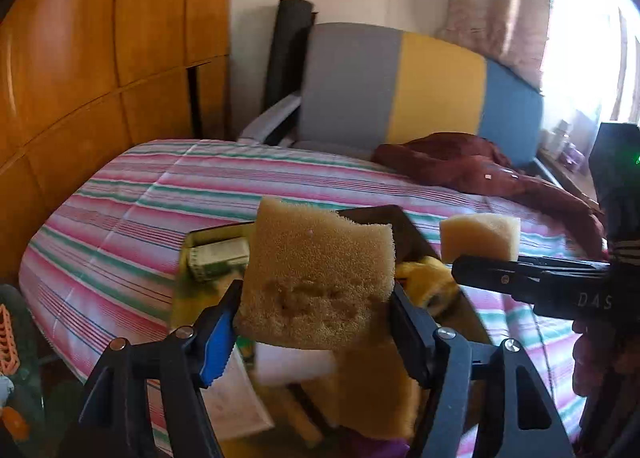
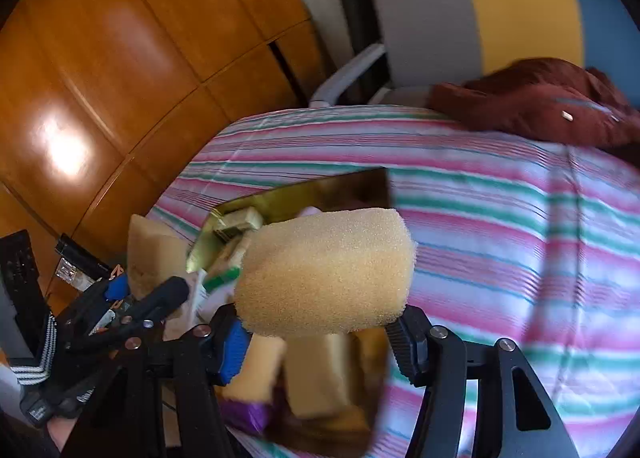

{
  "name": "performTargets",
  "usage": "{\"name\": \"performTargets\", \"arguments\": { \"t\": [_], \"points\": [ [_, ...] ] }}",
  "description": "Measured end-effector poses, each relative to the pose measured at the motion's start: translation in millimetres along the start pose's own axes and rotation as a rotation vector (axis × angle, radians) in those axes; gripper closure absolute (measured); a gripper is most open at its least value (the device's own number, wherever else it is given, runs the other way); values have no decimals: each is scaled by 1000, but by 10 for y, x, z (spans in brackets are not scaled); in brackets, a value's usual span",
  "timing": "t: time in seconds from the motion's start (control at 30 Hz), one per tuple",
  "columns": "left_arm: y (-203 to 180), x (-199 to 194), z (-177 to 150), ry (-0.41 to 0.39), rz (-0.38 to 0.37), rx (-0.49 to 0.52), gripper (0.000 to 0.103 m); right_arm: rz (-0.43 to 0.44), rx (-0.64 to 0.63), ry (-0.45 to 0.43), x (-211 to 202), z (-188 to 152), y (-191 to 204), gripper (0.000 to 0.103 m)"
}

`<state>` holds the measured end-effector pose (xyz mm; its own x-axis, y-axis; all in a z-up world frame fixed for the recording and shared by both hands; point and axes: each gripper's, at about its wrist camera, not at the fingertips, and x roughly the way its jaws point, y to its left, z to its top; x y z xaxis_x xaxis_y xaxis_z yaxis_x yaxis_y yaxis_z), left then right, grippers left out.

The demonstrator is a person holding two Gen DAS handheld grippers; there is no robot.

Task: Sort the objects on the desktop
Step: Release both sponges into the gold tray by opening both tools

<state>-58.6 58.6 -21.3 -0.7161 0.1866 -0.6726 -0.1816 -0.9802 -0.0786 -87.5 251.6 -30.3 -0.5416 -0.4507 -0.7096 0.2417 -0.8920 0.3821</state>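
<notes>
Step in hand, likely: both sponges lifted over the gold tray (image 2: 304,188), mid-sort; next move calls for carrying each to its spot and releasing. Left gripper (image 1: 316,318) has its jaws closed on a tan sponge (image 1: 316,278); right gripper (image 2: 320,334) is clamped on a rounded sponge (image 2: 326,270). Tray sits on striped cloth (image 1: 132,194); wooden wardrobe (image 1: 100,58) left, chair (image 1: 400,86) and maroon garment (image 1: 460,166) far.
</notes>
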Motion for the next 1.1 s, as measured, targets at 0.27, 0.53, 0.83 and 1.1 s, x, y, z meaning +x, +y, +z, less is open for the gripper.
{"name": "performTargets", "arguments": {
  "t": [0.27, 0.53, 0.83, 1.1],
  "points": [
    [189, 135, 88, 9, 85, -42, 18, 44, 21, 24, 366, 232, 133, 16],
    [177, -46, 108, -23, 105, -60, 18, 24, 18, 23, 241, 29, 132, 13],
    [118, -247, 75, -17, 138, -105, 18, -21, 23, 9, 51, -345, 105, 12],
    [27, -441, -21, -88, 190, -89, 29, -65, 21, -9, -110, -564, 94, 10]
  ]
}}
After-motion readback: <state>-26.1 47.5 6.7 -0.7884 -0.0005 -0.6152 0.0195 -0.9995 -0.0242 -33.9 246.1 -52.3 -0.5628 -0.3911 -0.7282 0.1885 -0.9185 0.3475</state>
